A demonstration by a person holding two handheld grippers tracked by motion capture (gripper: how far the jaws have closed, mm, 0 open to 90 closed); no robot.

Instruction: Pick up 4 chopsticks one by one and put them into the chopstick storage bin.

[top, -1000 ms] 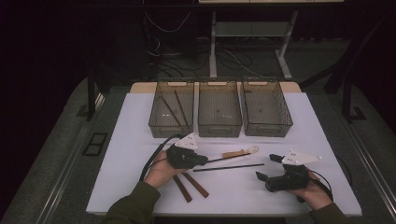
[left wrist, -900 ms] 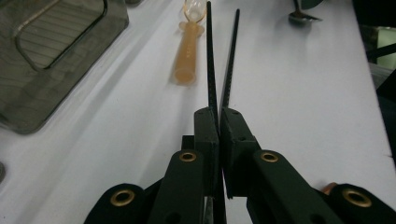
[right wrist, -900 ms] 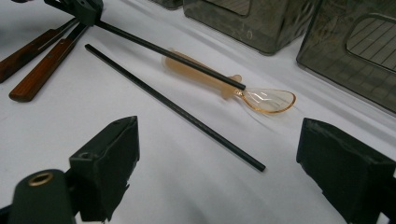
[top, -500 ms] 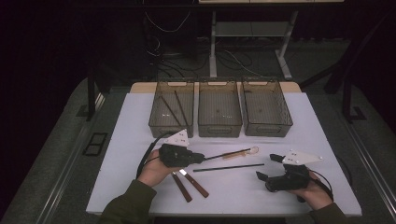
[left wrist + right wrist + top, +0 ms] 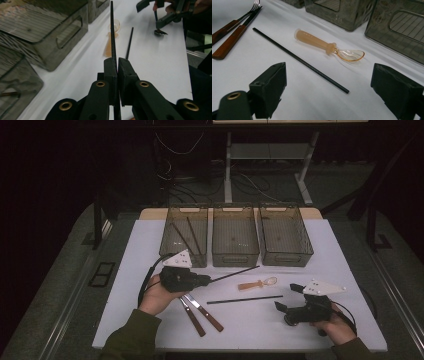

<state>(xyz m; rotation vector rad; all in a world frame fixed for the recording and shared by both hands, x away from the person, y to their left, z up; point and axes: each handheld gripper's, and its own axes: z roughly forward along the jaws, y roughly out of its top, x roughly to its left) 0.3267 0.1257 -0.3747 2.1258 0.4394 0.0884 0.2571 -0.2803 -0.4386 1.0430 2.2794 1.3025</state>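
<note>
Now that our left tongs (image 5: 204, 281), clamped on one black chopstick (image 5: 235, 273), have lifted it off the bench (image 5: 340, 270) toward the left bin (image 5: 172, 254), we judge it ready to drop in, while our right tongs (image 5: 287, 298) wait wide apart.

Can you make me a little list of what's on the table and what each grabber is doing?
Left gripper: shut on a thin black stick, lifted off the table
Right gripper: open, holding nothing
White table: second thin black stick, small orange plastic spoon, wooden-handled knife and fork
Three smoky clear plastic bins: left bin holds two dark sticks
</note>
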